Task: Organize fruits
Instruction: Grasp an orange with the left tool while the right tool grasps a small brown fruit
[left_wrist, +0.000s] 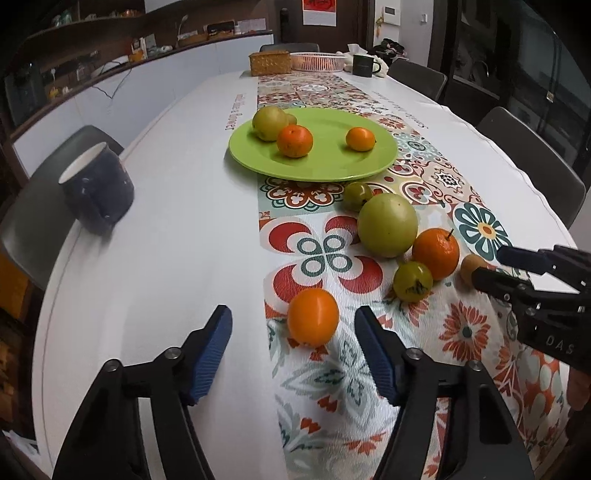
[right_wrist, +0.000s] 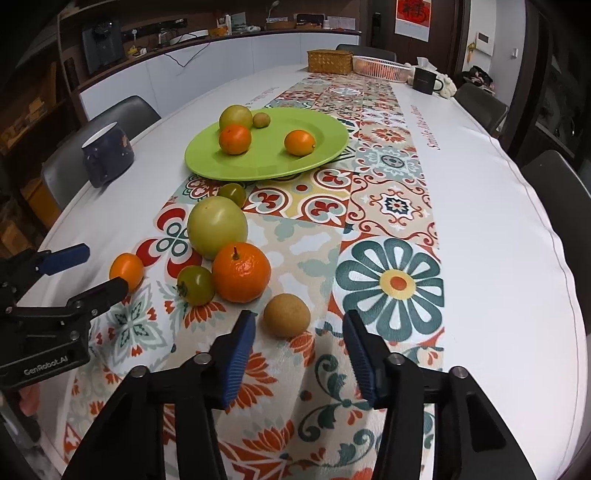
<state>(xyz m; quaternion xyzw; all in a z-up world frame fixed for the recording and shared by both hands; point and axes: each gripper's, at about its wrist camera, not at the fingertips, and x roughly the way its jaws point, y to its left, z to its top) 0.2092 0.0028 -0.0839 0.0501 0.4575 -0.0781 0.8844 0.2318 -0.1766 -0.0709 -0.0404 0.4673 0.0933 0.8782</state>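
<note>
A: Left hand-held gripper (left_wrist: 293, 336): jaws spread, pads clear of everything. Smooth orange fruit (left_wrist: 313, 317) between and just ahead of the fingertips, on the worktop (left_wrist: 166, 258), untouched by either pad.

B: Confirmed. Right hand-held gripper (right_wrist: 299, 332): likewise spread, nothing pinched. Small tan-brown fruit (right_wrist: 287, 315) just ahead of the tips, nearer the left pad, not touched. Resting on the patterned runner (right_wrist: 391, 206).

A: Noted. Moving outward from the right gripper: stemmed orange mandarin (right_wrist: 241, 272), touching a small dark-green fruit (right_wrist: 195, 285) on its left. Behind both, a large pale-green fruit (right_wrist: 217, 227), close against the mandarin. Beyond that, a smaller green fruit (right_wrist: 232, 194) near the plate's front rim.

B: Agreed. Green plate (right_wrist: 325, 147) further out, on the runner. Contents: one yellow-green fruit (right_wrist: 235, 116), one small brownish-green fruit (right_wrist: 261, 120) beside it, one orange mandarin (right_wrist: 235, 139) in front, one smaller orange fruit (right_wrist: 299, 142) set apart to the right.

A: Tally: four on the plate, six loose on the runner.

B: Off the runner, at the left edge of the worktop: dark blue mug (left_wrist: 96, 184), upright. At the far end: woven basket (left_wrist: 269, 62), white plastic basket (left_wrist: 317, 61), dark mug (left_wrist: 364, 65).
</note>
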